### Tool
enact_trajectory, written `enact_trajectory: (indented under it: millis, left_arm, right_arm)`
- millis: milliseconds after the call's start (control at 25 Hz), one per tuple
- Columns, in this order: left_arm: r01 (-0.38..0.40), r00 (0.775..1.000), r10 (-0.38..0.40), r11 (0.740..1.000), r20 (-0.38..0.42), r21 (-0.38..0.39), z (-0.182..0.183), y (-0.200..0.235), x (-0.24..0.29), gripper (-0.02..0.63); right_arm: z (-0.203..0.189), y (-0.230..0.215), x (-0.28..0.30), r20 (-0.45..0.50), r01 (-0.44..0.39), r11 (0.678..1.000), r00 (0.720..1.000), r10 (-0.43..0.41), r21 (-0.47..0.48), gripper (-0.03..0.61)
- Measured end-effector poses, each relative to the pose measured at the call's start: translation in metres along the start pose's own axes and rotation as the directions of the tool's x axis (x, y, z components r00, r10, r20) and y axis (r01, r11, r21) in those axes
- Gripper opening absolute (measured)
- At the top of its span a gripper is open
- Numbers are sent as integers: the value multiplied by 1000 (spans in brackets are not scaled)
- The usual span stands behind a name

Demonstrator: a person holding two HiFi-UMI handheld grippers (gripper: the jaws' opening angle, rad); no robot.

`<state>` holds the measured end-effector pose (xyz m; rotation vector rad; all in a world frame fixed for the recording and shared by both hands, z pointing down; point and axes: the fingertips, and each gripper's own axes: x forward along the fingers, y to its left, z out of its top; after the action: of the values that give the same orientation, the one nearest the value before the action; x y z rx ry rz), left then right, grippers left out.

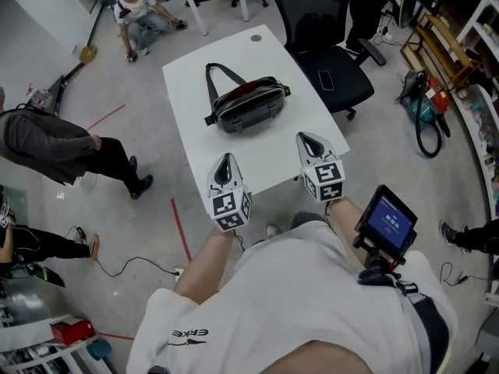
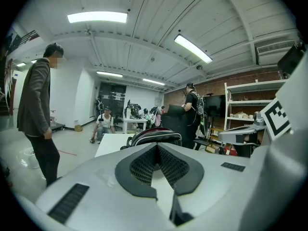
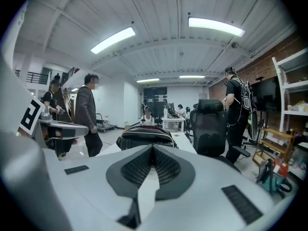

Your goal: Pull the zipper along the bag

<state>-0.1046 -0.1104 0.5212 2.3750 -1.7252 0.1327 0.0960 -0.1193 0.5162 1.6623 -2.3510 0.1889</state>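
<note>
Calling this the reach-in stage, with no contact on anything yet. Seeing the dark bag (image 1: 248, 104) parked around the middle of the white table (image 1: 261, 154), long side facing the person, carry strap (image 1: 221, 72) flopping toward the far side. Also spotting a strip of reddish lining along the top, so guessing at a mouth at least partly unzipped. Not managing to pick out the zipper pull in any view, way too small.

Hovering the left gripper (image 1: 226, 162) and right gripper (image 1: 306, 137) side by side over the near edge of the table, well short of the bag, both aiming straight at it. Reading both sets of jaws as pinched fully together, with nothing between them.

Thinking about doing this bit well:
- Opening both sets of jaws before arriving, not at the last moment over the fabric.
- Hunting down the pull first, probably at one end of that top seam, instead of poking around blind.
- Pinning the bag with one gripper near the end behind the pull, and nipping just the tab with the other.
- Dragging along the line of the teeth, low and level, not yanking upward.
- Expecting soft sides and a slick tabletop, so bracing against sliding and bunching.
</note>
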Motion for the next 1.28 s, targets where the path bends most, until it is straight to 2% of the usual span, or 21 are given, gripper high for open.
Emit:
enact_trajectory:
  millis: [320, 640, 880, 1120, 1280]
  left_arm:
    - [-53, 998, 53, 999, -24, 12, -7, 31, 38, 2]
    - [-112, 992, 114, 993, -50, 46, -4, 47, 99, 2]
    - [-153, 986, 157, 985, -56, 77, 0, 62, 86, 3]
    - [-188, 976, 198, 977, -95, 99, -12, 64, 133, 3]
    - [-215, 968, 226, 972, -111, 97, -14, 68, 137, 3]
  right_arm:
    - [4, -23, 41, -13, -1, 1000, 1000, 0, -7, 4]
    - [16, -71, 110, -32, -43, 999, 999, 43, 18, 5]
    - [28, -70, 123, -56, -110, 992, 992, 113, 55, 5]
    - [14, -108, 186, -144, -179, 980, 971, 190, 82, 5]
    - [7, -111, 205, -186, -221, 971, 954, 235, 95, 5]
